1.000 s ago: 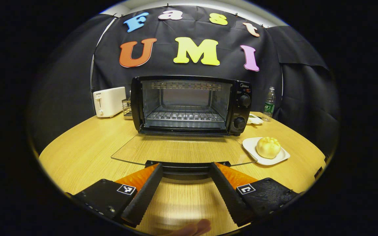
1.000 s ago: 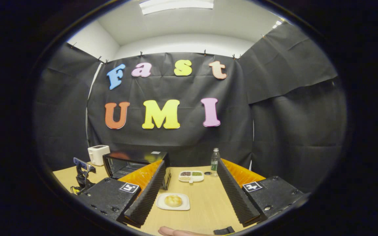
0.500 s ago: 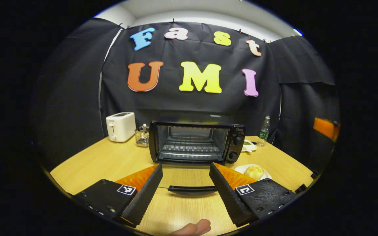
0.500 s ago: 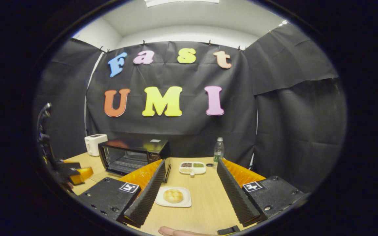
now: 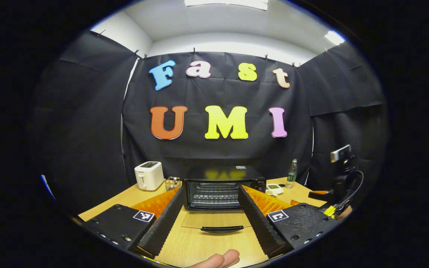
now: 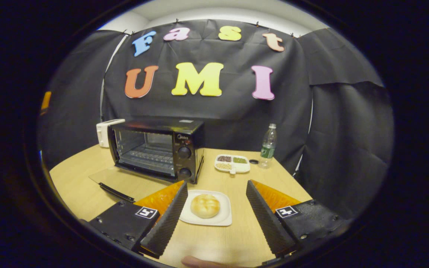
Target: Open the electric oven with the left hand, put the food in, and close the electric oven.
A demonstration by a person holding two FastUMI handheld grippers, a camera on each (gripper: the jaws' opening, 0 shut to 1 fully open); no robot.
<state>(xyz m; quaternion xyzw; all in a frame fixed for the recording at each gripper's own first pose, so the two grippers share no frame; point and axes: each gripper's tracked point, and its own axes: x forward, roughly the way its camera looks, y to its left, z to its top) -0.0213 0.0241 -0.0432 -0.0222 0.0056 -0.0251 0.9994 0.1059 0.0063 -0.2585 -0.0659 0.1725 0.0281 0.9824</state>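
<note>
Oven [image 6: 157, 149] stands on the wooden table [image 6: 285, 186] toward the back wall, black, its glass door [image 6: 123, 182] folded down flat in front of it with the dark handle [image 6: 117, 192] at the outer edge. Two knobs [image 6: 184, 152] sit on its right panel and a wire rack [image 5: 214, 193] shows inside the cavity. In the left gripper view the oven's lower corners are cut off behind the fingers, and the far interior is too dim to make out.

The bun [image 6: 205, 206], pale golden and round, rests on a white plate [image 6: 225, 219] just in front of the oven's right end. It lies between the fingers of the right gripper [image 6: 216, 214], which are spread wide and touch neither bun nor plate; whether they hover above the table or rest on it is hard to judge.

The left gripper [image 5: 212, 216] is also spread apart, holding nothing, facing the oven from well back.

Behind stand a white toaster [image 5: 149, 175], a small wire basket [image 5: 172, 182], a divided dish [image 6: 232, 163] and a water bottle [image 6: 268, 145]
</note>
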